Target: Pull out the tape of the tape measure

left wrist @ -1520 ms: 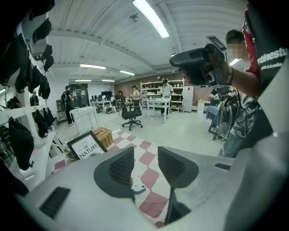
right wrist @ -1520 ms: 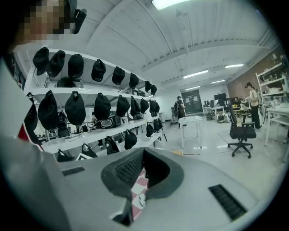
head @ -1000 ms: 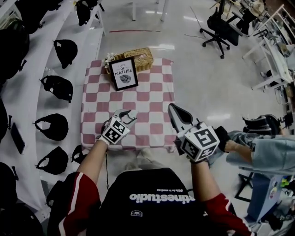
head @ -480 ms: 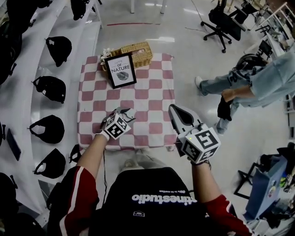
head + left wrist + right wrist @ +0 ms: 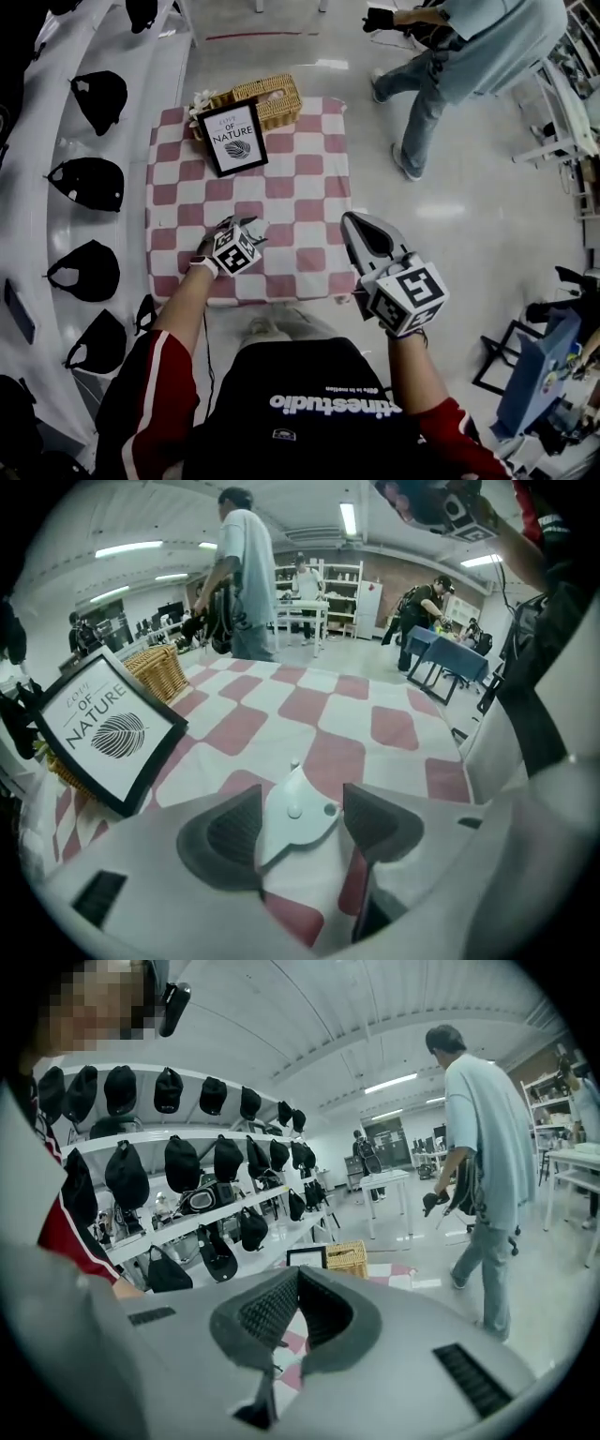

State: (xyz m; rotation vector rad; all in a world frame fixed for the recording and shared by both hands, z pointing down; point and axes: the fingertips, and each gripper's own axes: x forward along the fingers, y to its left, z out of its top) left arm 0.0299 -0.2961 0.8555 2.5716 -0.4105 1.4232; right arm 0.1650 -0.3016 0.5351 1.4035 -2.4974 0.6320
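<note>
On the left, our left gripper [image 5: 302, 794] has dropped toward the checked tablecloth [image 5: 330, 759], and its jaws have just been opening. They now stand wide either side of the white tape measure [image 5: 291, 819], and neither pad seems to press it. We read that as lining up a grip on the case. The case lies flat, its long axis running away from the gripper and its pointed end toward the table's far side. Our right gripper [image 5: 298, 1288] hangs closed and empty by the cloth's right edge.

Smooth plastic tape measure [image 5: 295, 813] — matt checked cloth [image 5: 309, 192], woven wicker basket [image 5: 279, 112]
</note>
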